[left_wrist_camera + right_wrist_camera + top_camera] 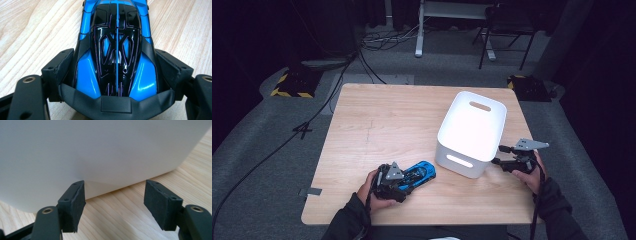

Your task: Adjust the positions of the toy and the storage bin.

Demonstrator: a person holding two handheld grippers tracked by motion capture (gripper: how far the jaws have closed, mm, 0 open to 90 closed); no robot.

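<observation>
A blue and black toy sports car (pixel 419 172) lies on the wooden table (pixel 377 120) near its front edge, nose pointing right toward the bin. My left gripper (pixel 406 181) is shut on the car's rear; in the left gripper view both pads (pixel 65 65) press against the flanks of the car (pixel 116 50). A white plastic bin (pixel 472 95) with handle slots stands right of centre. My right gripper (pixel 498 155) is open just beside the bin's near right corner, and in the right gripper view its jaws (pixel 114 186) face the bin wall (pixel 100 150) with nothing between them.
The bin looks empty from above. Bare wood stretches across the left and far parts of the table. Beyond the table are a grey floor, cables, a chair and a stand's legs.
</observation>
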